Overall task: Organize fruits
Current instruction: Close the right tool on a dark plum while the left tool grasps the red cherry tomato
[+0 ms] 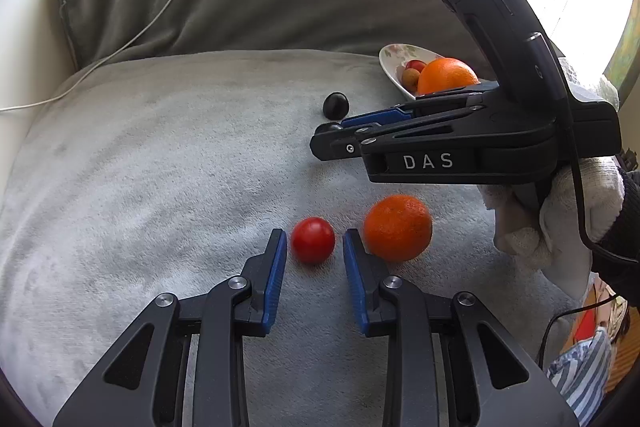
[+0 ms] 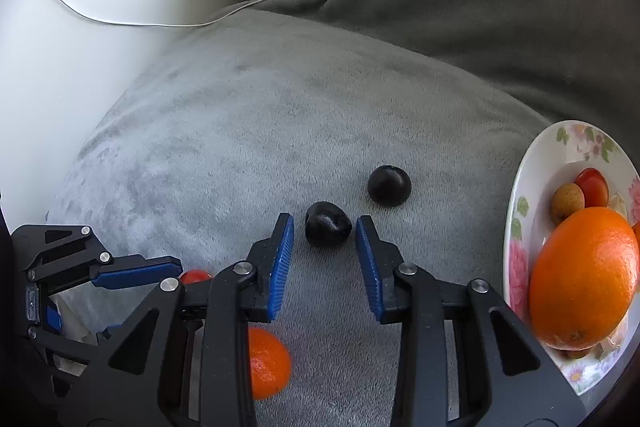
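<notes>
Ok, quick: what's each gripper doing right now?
Left gripper: open, jaws either side of the red tomato, not pressing.
Right gripper: open, jaws either side of the dark plum, not pressing.

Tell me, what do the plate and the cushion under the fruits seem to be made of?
Plate: probably glazed ceramic or porcelain, since it is glossy white with printed flowers. Cushion: soft plush fabric, perhaps fleece or velvet; its grey nap shows brushed marks.

White letters "DAS" on the right tongs (image 1: 326,137) (black side panel), nothing else legible
</notes>
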{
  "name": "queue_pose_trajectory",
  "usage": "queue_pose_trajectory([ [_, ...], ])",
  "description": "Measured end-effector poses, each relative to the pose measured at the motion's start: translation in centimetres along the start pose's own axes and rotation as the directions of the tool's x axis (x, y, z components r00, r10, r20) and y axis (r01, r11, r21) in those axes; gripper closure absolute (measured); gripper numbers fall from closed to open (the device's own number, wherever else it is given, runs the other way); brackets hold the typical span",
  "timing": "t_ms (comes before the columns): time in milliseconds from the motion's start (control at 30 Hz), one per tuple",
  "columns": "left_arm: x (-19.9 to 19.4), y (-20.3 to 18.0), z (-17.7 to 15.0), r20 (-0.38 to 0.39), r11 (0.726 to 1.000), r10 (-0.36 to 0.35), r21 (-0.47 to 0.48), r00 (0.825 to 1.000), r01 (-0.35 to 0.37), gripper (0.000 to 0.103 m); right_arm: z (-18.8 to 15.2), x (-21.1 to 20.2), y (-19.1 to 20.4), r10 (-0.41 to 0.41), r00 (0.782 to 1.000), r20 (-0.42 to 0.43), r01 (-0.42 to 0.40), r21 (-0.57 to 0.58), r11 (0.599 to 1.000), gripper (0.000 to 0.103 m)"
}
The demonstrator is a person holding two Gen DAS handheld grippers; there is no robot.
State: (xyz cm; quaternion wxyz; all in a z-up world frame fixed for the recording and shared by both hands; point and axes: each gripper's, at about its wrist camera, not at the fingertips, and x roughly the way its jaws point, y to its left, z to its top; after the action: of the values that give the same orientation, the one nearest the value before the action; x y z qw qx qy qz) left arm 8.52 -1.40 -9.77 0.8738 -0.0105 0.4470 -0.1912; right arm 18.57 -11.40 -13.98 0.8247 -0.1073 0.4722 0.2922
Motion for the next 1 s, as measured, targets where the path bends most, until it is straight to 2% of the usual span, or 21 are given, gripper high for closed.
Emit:
queue_pose_trajectory([
  [567, 0.6, 0.1, 0.3, 0.001, 1.0, -0.004, -0.007, 1.0, 0.004, 0.082, 0.0, 0.5, 0.6, -0.051, 0.999, -0.004, 0.051, -0.045, 0.998, 0.078],
  [1000, -0.8, 0.7, 0.2, 0.035, 0.999, -0.004, -0.039, 0.999, 0.006, 0.083, 0.3, -1.7, 0.9, -0.046, 0.998, 0.053, 0.048, -0.043, 0.998, 0.079],
])
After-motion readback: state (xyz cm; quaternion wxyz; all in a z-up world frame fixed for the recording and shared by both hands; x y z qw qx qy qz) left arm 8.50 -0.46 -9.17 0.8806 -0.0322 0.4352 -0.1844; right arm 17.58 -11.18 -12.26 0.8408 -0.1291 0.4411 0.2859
